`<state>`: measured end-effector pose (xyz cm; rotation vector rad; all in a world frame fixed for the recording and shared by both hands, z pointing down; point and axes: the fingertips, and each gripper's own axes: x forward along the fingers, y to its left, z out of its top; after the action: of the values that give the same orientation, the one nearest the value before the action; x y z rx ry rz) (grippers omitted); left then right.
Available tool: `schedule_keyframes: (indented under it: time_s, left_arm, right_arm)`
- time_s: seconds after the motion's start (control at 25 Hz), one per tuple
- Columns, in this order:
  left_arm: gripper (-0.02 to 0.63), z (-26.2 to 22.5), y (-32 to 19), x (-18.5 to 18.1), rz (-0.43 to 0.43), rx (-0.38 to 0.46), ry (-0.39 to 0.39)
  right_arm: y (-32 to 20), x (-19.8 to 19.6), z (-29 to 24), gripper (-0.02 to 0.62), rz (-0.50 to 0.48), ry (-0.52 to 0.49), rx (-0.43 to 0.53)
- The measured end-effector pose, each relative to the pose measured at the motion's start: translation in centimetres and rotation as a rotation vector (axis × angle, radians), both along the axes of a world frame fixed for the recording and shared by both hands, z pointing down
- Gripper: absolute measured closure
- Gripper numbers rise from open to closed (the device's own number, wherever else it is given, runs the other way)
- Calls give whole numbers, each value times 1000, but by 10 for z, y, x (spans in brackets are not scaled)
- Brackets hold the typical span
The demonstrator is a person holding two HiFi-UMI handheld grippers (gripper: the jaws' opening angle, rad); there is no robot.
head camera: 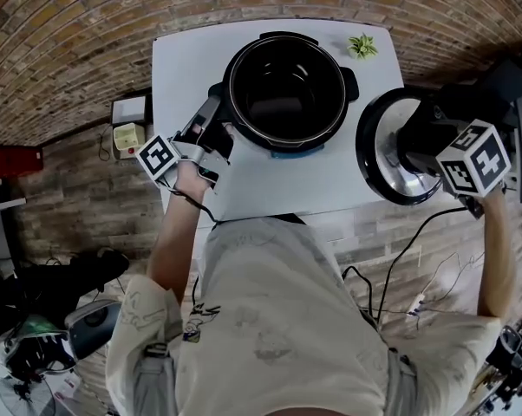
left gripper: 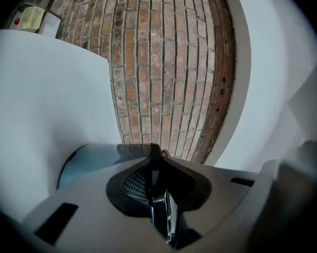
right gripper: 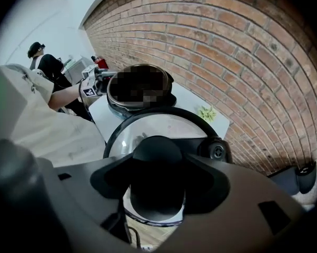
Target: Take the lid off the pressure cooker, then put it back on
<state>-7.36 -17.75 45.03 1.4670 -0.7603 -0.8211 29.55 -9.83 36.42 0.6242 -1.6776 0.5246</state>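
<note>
The lid (head camera: pixel 387 159) is hanging in the air off the pot, out past the right edge of the white table (head camera: pixel 270 185) and well apart from the cooker. The right gripper (head camera: pixel 414 141) is carrying it by the black knob (right gripper: pixel 157 162), with its jaws standing wide and pressing on the knob from both sides. The pressure cooker (head camera: pixel 343 94) is sitting open on the table, its dark bowl looking empty. The left gripper (head camera: pixel 219 133) is pinching its left side handle, jaws nearly together on that thin edge, which looks like bracing. By my reading the taking-off half is finished and the putting-back half is coming up. That calls for bringing the lid over the rim, centring it, lowering it flat and perhaps turning it to seat, while the left grip is steadying the pot. Only the head view is showing both grippers and the gap between lid and pot. The right gripper view is showing what that one cannot: the knob filling the jaws, the round fitting (right gripper: pixel 217 152) on the lid's rim, the small green plant (right gripper: pixel 207 112) beyond, and another person (right gripper: pixel 45 62) standing far back. The left gripper view is giving only its own jaws closed on a dark sliver, with the brick wall (left gripper: pixel 164 62) ahead and no lid at all.
</note>
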Motion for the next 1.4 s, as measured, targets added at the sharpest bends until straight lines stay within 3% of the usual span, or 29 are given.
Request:
schedule_keyframes:
  time_s: [0.24, 0.6, 0.96, 1.4]
  left_arm:
    - [540, 0, 0, 2, 5, 10, 4]
    - [540, 0, 0, 1, 6, 17, 17]
    - [540, -2, -2, 3, 20, 38, 29]
    - [540, -3, -1, 3, 24, 33, 46]
  right_arm:
    - [-17, -55, -34, 304, -113, -79, 46]
    - [-55, -143, -35, 304, -306, -89, 35]
    - [-87, -204, -8, 304, -379, -89, -27]
    - [-96, -249, 13, 304, -426, -87, -99]
